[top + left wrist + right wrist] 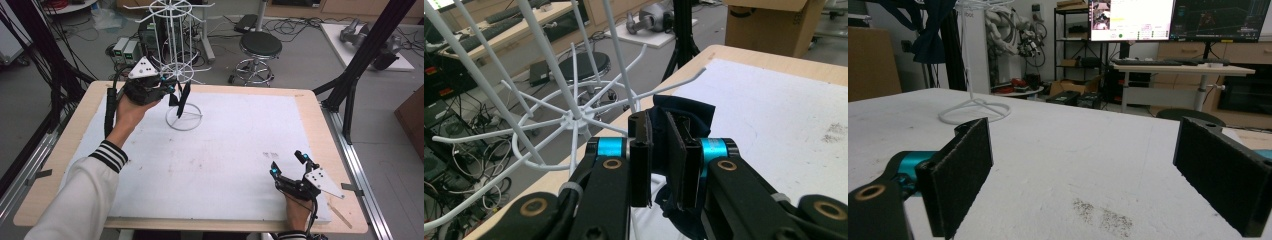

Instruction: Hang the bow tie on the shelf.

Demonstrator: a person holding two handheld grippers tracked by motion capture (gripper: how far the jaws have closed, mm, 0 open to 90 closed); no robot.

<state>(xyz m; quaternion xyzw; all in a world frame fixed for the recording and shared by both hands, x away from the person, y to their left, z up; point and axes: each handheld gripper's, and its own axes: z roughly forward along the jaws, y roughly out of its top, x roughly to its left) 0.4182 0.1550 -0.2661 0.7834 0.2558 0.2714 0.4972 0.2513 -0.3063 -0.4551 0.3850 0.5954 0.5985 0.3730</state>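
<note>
Am holding left hand-held gripper (pixel 172 92) clenched on dark cloth (pixel 684 117) beside white wire rack (pixel 175 55), far left of bench (pixel 310 107). Right hand-held gripper (pixel 290 167) resting released, near right. Judging next: hanging cloth over rack prong.

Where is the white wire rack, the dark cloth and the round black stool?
white wire rack (pixel 184 122): high view, its ring base.
dark cloth (pixel 686 112): left gripper view, the fold above the jaws.
round black stool (pixel 260 44): high view, its seat.
</note>
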